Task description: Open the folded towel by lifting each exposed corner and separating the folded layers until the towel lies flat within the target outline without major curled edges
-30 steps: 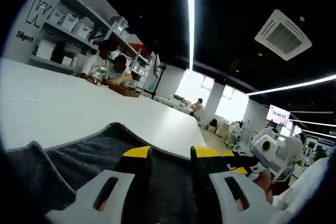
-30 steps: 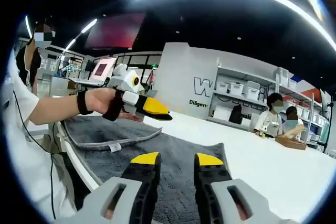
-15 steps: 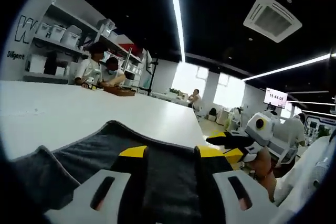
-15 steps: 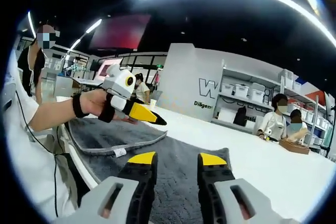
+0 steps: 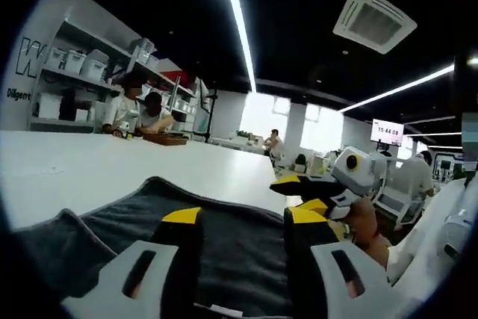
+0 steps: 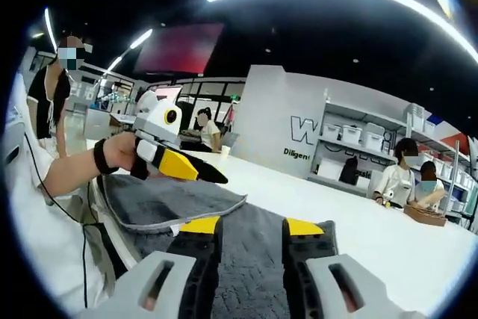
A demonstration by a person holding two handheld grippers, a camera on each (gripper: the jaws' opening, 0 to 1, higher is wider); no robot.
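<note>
A dark grey towel (image 5: 112,223) lies on the white table (image 5: 67,169), reaching under my left gripper (image 5: 245,218), whose yellow-tipped jaws stand open with only towel showing in the gap. The right gripper (image 5: 299,192), held in a hand, hovers at the right above the towel's near edge. In the right gripper view the towel (image 6: 246,259) shows a folded upper layer (image 6: 168,201) with pale edging and a small label. My right gripper (image 6: 252,225) stands open above it. The left gripper (image 6: 183,167), in a strapped hand, hangs just above that folded layer.
Two seated people (image 6: 414,181) work over a wooden tray at the table's far end, before shelves of white bins (image 6: 351,134). A person in white (image 6: 33,169) stands by the table's near edge. Bare table (image 6: 388,244) spreads beyond the towel.
Both cameras have shifted a little. In the left gripper view the right gripper has come further in and higher. In the right gripper view the left gripper sits lower, closer to the folded layer.
</note>
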